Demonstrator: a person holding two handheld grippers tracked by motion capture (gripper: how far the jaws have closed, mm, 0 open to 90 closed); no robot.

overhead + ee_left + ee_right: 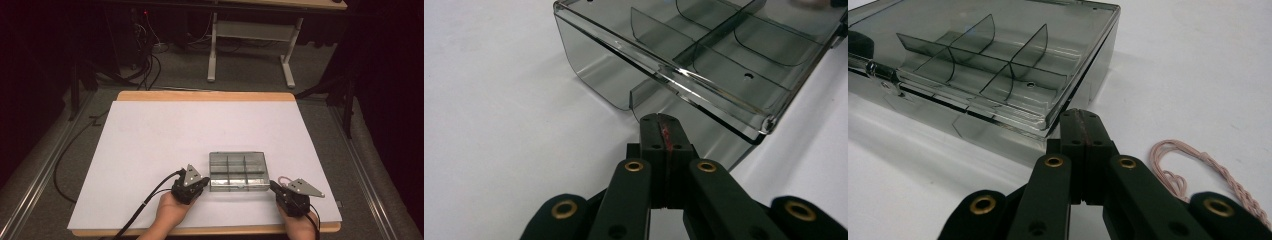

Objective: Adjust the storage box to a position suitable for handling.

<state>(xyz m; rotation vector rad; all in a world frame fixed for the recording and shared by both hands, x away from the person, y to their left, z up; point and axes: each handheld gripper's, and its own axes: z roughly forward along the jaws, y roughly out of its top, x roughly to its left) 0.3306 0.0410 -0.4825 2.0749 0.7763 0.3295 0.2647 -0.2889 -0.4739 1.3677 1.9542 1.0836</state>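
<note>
High view: my left gripper (200, 184) and right gripper (276, 188) both closed, empty | smoky plastic box (238, 171) light, rigid, slick | grip near rim

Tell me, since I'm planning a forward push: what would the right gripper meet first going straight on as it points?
Probably the near corner of the smoky clear compartment box. The right gripper, jaws shut, points right at it, very close.

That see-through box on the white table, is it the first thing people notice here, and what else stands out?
Yes: the smoky clear divided box sits near the front middle of the white table, its compartments looking empty. A black gripper flanks it on each side, the left gripper and the right gripper, both with jaws closed near its front corners. A thin pink braided cord lies coiled on the table beside the right gripper.
</note>
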